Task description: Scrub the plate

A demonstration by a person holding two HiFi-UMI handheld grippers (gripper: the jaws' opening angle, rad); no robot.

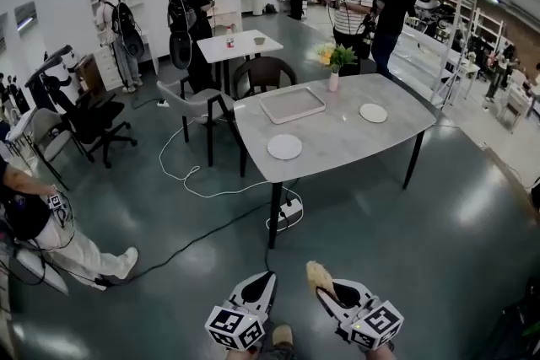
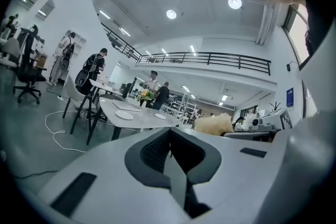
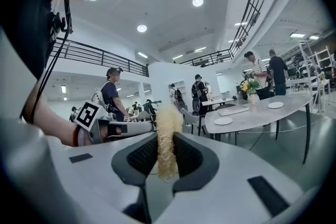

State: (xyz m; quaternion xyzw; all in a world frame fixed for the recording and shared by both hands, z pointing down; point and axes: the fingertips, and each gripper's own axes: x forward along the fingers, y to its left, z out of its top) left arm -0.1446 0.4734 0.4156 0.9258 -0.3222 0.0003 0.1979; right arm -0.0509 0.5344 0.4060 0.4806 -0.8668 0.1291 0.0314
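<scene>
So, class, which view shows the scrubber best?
The right gripper view: the scrubber stands close and central, clamped between the jaws. The head view shows only its yellow top; the left gripper view, a fuzzy tuft.

Held low and side by side, both grippers point forward. The left gripper has its jaws pressed together with nothing between them. The right gripper is clamped on a pale yellow scrubber, which stands upright between its jaws.
</scene>
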